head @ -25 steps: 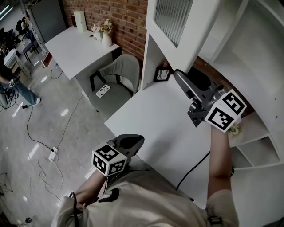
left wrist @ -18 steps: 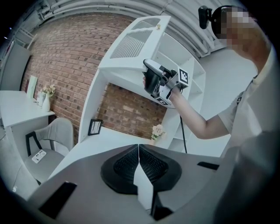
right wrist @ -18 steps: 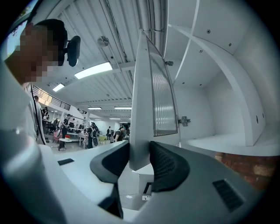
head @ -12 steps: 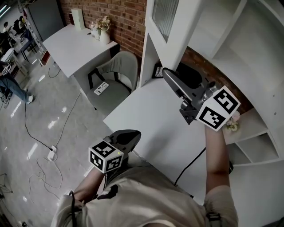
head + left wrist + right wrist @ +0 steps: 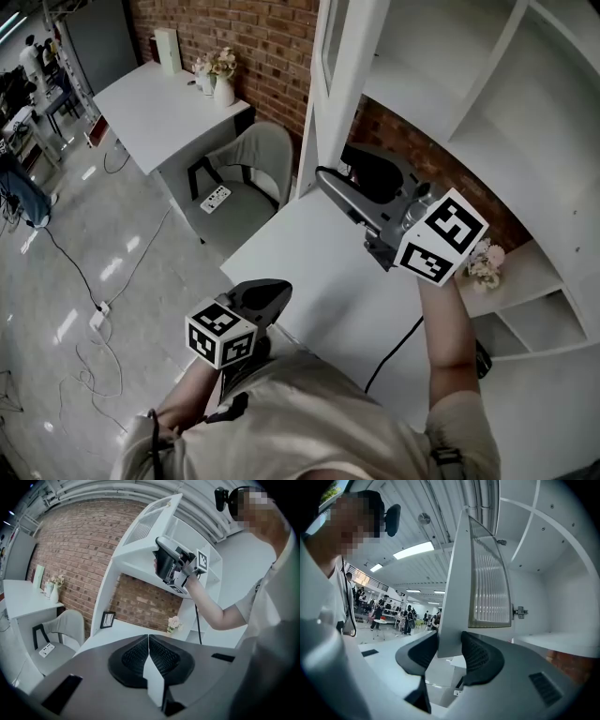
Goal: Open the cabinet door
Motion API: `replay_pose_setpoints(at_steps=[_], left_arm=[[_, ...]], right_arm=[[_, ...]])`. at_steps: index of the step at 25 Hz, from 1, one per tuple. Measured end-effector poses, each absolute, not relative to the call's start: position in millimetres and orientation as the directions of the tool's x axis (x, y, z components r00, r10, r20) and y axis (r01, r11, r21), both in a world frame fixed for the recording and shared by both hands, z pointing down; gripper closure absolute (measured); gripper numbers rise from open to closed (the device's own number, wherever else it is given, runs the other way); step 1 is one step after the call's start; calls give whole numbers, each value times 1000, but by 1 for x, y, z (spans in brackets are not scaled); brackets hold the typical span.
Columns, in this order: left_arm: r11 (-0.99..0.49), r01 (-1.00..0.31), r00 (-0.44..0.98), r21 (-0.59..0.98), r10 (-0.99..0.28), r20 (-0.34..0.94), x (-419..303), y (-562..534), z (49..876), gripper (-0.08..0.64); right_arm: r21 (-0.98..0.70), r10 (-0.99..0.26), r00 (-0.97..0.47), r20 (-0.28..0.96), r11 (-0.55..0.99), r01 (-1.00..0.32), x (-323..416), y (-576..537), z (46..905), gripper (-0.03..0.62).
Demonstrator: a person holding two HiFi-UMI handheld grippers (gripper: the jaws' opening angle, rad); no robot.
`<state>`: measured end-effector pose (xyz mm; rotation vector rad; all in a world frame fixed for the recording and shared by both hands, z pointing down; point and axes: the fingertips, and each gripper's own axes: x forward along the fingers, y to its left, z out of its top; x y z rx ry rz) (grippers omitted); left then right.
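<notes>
The white cabinet door (image 5: 352, 56) with a ribbed glass panel (image 5: 490, 588) hangs swung out from the upper cabinet, nearly edge-on in the head view. My right gripper (image 5: 328, 180) is raised to its lower free corner. In the right gripper view its jaws (image 5: 450, 651) are opening, and the pads still lie against both faces of the door frame (image 5: 454, 597). The left gripper view shows the right gripper (image 5: 161, 562) up at the door (image 5: 145, 527). My left gripper (image 5: 277, 292) hangs low by the desk edge, shut and empty (image 5: 148, 644).
A white desk (image 5: 309, 262) lies under the cabinet, with a picture frame (image 5: 108, 619), a small flower bunch (image 5: 485, 264) and a black cable (image 5: 394, 352). Open shelves (image 5: 525, 309) stand at the right. A grey chair (image 5: 248, 164) and a side table (image 5: 150, 103) stand at the left.
The door has swung further out, its glass face now turned almost edge-on in the head view. My right gripper has moved left with it. The left gripper has barely shifted.
</notes>
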<state>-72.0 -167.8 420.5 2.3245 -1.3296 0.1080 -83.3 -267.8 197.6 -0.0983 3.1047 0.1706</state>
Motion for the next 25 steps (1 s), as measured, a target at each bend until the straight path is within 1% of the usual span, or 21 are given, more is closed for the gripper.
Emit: replay_pose_setpoints(at_steps=[9, 16, 25], left_arm=[[-420, -838, 520, 347, -808, 277, -78, -164, 423, 543], [-399, -843, 509, 361, -808, 296, -82, -160, 425, 543], [-352, -861, 467, 367, -833, 296, -110, -160, 427, 541]], right_arm=[[128, -49, -998, -29, 990, -52, -105, -255, 199, 416], [118, -26, -998, -59, 992, -33, -116, -252, 194, 416], [127, -15, -998, -68, 992, -23, -143, -247, 193, 420]])
